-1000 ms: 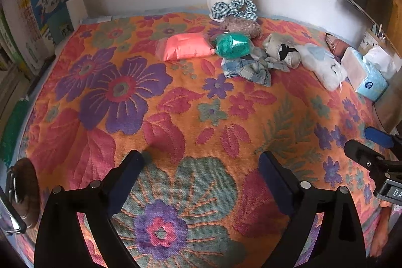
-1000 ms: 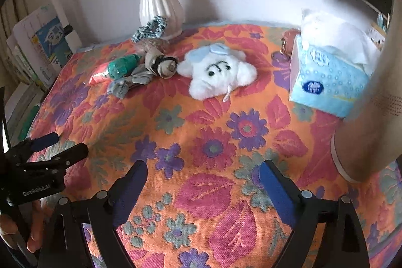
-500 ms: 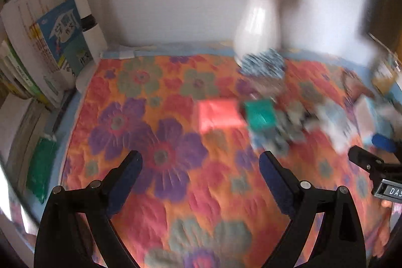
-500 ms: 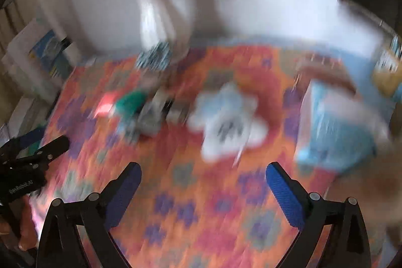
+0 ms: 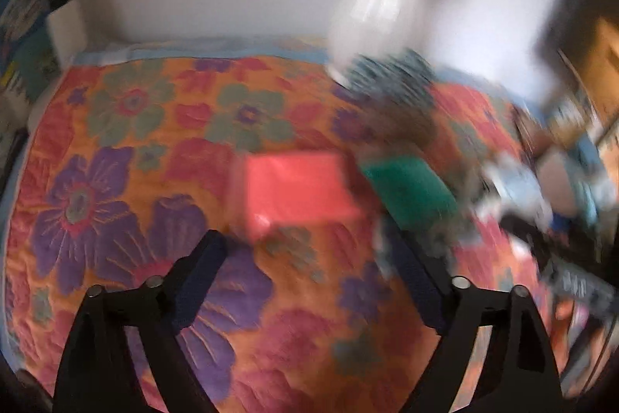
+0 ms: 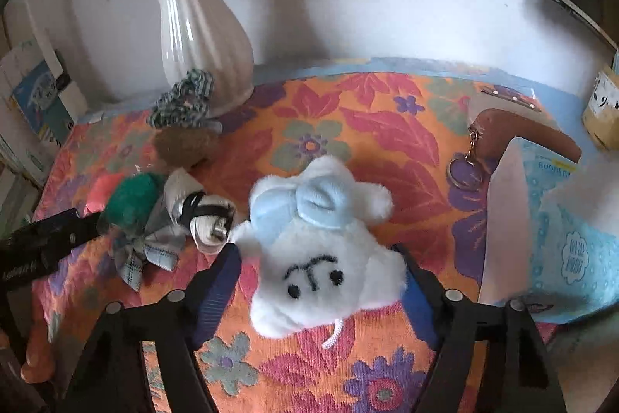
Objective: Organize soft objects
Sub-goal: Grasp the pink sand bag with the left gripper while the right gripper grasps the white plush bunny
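Soft items lie on the flowered cloth (image 6: 387, 126). A white plush with a blue bow (image 6: 317, 246) sits between the fingers of my right gripper (image 6: 315, 258). Its jaws are closing, the pads reach the plush's flanks, and no squeeze shows. The left wrist view is blurred: my left gripper (image 5: 305, 258) is closing with nothing between its fingers. A pink block (image 5: 294, 188) lies just ahead of its tips, beside a green bundle (image 5: 410, 192). A rolled beige sock (image 6: 201, 215), plaid bow (image 6: 147, 250), brown puff (image 6: 185, 146) and checked scrunchie (image 6: 182, 99) lie to the plush's left.
A white vase (image 6: 197, 37) with flowers stands at the back by the wall. A blue tissue pack (image 6: 561, 239) and a brown pouch with a key ring (image 6: 522, 138) flank the right side. Books (image 6: 35, 95) stand at the far left.
Both grippers moved forward toward the pile. The right one now straddles the white plush with narrower jaws. The left one has come up close behind the pink block.
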`<state>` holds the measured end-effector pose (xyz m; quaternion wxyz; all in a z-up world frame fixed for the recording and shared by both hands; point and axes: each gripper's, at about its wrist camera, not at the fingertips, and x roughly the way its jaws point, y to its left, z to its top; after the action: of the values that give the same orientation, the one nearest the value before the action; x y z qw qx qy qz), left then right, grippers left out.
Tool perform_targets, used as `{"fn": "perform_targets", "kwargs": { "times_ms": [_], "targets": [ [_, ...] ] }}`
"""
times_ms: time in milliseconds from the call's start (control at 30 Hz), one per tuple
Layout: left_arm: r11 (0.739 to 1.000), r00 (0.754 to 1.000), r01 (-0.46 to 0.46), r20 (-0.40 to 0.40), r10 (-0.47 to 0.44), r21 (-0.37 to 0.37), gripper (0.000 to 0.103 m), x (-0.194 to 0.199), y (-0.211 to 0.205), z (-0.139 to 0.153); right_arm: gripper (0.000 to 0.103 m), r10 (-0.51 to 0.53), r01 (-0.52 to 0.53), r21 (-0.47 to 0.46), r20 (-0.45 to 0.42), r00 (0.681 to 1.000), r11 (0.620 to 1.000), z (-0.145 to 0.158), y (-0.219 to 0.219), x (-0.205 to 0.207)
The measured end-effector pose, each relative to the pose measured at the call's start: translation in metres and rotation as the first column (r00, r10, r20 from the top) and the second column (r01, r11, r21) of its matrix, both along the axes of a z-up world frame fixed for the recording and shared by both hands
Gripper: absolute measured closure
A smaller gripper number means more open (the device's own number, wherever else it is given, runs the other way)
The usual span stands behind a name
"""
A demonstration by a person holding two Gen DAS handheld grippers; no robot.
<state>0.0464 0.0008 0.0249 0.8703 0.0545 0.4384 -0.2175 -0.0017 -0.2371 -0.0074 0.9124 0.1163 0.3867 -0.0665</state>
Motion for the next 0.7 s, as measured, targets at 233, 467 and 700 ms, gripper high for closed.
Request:
{"fn": "perform_targets", "kwargs": {
  "times_ms": [233,467,700],
  "targets": [
    [0.972,0.975,0.19,0.091,-0.204,0.136,0.022,-0.051,-0.018,0.021,0.043,0.018,-0.019,0.04,0.02,1.0,0.999,0.001,-0.004,-0.004],
    [0.892,0.983,0.012,0.159,-0.093,0.451,0.022,0.012,-0.025,0.01,0.043,0.017,-0.017,0.041,0.013,1.0,0.999,0.0,-0.003,-0.003],
    [0.913,0.971,0.08,0.177,-0.162,0.401,0.022,0.031,-0.044,0.003,0.041,0.027,-0.028,0.063,0.018,0.999,0.998,0.0,-0.006,-0.002]
  ]
}}
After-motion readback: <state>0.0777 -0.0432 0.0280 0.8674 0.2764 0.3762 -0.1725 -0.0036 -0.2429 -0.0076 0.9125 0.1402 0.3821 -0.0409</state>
